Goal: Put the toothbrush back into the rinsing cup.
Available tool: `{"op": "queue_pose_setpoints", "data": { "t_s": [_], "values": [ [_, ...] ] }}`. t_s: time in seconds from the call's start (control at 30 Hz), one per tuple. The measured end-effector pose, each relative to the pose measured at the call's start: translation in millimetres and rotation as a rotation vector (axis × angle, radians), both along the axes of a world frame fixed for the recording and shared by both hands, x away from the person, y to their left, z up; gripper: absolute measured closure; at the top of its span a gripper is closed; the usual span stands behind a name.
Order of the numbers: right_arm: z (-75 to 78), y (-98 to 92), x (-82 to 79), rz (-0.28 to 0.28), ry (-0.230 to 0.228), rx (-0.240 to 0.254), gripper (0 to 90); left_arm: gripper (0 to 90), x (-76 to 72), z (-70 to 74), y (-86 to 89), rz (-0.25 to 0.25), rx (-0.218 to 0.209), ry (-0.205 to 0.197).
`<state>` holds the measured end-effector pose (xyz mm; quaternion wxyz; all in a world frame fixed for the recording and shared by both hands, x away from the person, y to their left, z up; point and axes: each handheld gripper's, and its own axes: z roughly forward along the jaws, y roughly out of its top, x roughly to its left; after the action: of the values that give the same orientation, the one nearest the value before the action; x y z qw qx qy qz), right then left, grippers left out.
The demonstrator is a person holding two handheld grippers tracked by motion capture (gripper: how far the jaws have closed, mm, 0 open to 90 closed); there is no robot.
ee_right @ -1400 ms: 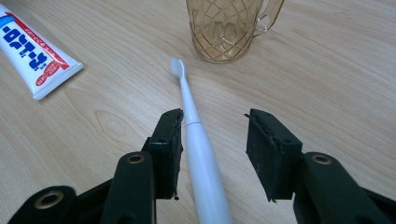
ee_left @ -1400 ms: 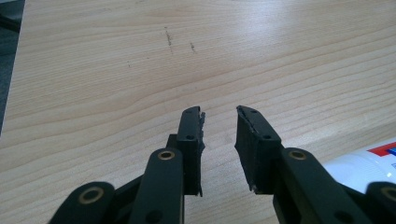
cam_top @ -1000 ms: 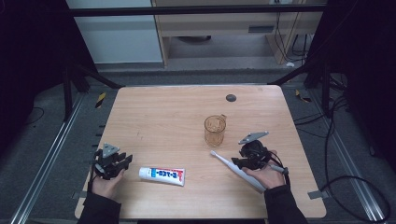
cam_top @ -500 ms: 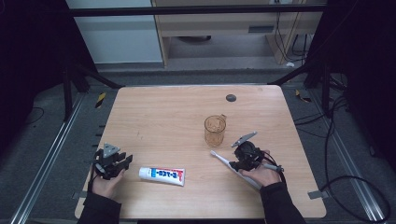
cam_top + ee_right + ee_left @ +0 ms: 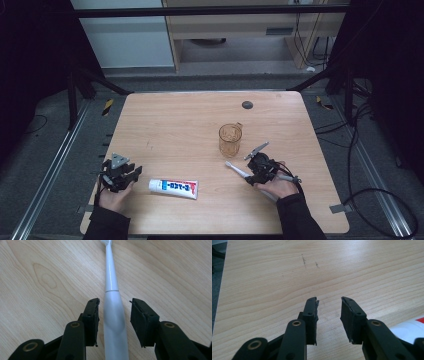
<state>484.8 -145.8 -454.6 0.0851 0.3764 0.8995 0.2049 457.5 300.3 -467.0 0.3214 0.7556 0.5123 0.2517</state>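
Observation:
A white electric toothbrush [image 5: 110, 277] lies flat on the wooden table [image 5: 175, 125], its brush head [image 5: 235, 168] pointing toward the amber cup [image 5: 230, 140]. My right gripper [image 5: 255, 172] is low over the handle. In the right gripper view its jaws [image 5: 113, 302] straddle the handle, open, with a gap on each side. A white toothpaste tube [image 5: 173, 188] with a blue and red label lies near the front edge. My left gripper [image 5: 131, 172] rests just left of the tube, open over bare wood [image 5: 329, 300], and the tube's end [image 5: 409, 326] shows at the right edge of the left gripper view.
A small dark disc [image 5: 247, 104] sits on the table's far side. The see-through cup stands upright a little beyond the toothbrush head. Metal frame rails and cables run along the floor on both sides of the table.
My right gripper has come down and slightly left over the toothbrush handle, so the handle now lies between its jaws. The left gripper, tube and cup have stayed put.

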Motion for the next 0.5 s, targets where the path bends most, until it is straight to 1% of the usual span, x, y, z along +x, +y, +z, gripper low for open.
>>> {"op": "queue_pose_setpoints", "data": {
  "t_s": [0.3, 0.5],
  "values": [
    [-6.6, 0.3, 1.6, 0.005, 0.037, -0.021, 59.2, 65.2, 0.5, -0.8, 0.1, 0.0, 0.0, 0.003],
    [-11.2, -0.7, 2.4, -0.008, 0.061, -0.037, 59.6, 65.2, 0.7, -1.0, -0.1, -0.001, 0.003, 0.004]
  ]
}}
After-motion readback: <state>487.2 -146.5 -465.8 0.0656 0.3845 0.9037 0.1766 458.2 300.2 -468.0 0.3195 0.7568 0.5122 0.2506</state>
